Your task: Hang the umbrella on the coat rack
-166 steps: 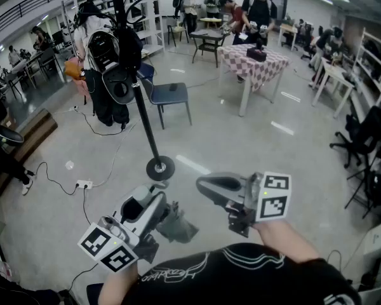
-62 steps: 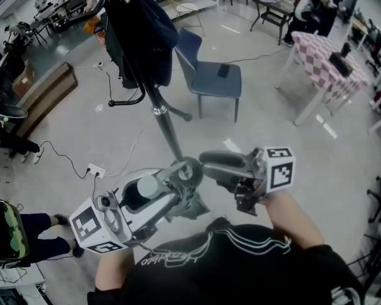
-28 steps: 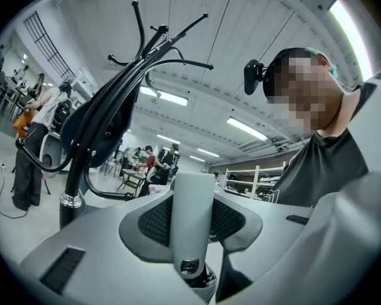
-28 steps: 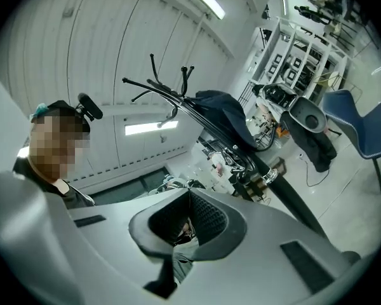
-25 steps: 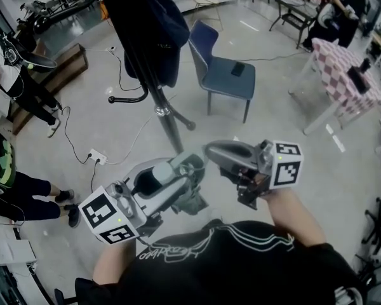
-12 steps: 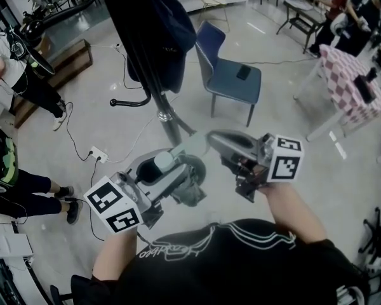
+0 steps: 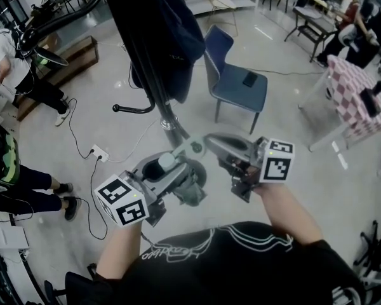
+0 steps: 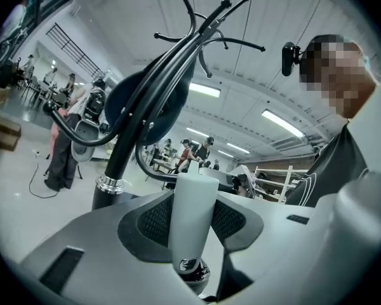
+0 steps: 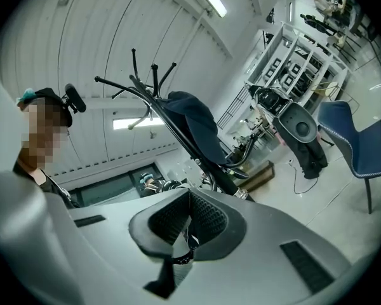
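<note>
Grips the umbrella (image 7: 192, 194), folded and low beside the coat rack (image 7: 157, 97) pole, by its white handle (image 8: 193, 189) in the left tool (image 8: 193, 220). Pinches its limp strap (image 9: 181, 255) in the fully closed right tool (image 9: 189, 218). Probably light: stiff at the handle, floppy elsewhere, so best carried there. Shows the top hooks (image 8: 200, 35) only in the tool views, both tools together only from the head.

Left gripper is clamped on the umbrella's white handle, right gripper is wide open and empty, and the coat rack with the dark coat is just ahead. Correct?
Not the right gripper. The right gripper view shows its jaws closed on a thin dark strap, not wide open and empty. The rest stands.
</note>
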### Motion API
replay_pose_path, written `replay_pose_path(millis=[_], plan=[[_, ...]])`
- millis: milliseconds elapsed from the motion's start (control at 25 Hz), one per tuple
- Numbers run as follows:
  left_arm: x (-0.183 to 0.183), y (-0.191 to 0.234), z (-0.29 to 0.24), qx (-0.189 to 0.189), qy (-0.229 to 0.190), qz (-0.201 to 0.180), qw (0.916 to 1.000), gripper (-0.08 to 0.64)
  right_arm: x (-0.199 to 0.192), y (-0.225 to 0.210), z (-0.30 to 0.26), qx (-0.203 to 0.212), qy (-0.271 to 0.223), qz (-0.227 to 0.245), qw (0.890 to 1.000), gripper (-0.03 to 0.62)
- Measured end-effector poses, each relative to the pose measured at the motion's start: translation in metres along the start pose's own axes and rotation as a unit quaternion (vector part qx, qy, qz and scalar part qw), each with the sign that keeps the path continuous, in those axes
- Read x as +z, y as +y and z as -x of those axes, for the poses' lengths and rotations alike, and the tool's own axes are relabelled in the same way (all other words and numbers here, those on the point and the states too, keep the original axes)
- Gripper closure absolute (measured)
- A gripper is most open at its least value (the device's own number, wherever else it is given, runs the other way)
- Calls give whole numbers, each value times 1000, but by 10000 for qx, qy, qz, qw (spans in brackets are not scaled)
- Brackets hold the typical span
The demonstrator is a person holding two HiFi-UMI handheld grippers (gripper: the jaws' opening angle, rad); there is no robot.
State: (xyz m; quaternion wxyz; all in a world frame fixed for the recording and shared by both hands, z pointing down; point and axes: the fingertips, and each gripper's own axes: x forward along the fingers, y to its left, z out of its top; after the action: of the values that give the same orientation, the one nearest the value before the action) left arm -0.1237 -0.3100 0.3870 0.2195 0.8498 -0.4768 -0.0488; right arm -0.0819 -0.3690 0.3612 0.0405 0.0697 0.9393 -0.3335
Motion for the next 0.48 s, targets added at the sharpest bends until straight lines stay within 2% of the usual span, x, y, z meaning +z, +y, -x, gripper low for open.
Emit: replay_pose_path(millis=[200,480], plan=[[-11,20,-4,249,23,-26,9997,411,-5,-17,-6,-10,90,-125,9999,577],[-29,50,-8,608,153,256,9977,396,-8,-28,-22,136,183,-267,9994,576]])
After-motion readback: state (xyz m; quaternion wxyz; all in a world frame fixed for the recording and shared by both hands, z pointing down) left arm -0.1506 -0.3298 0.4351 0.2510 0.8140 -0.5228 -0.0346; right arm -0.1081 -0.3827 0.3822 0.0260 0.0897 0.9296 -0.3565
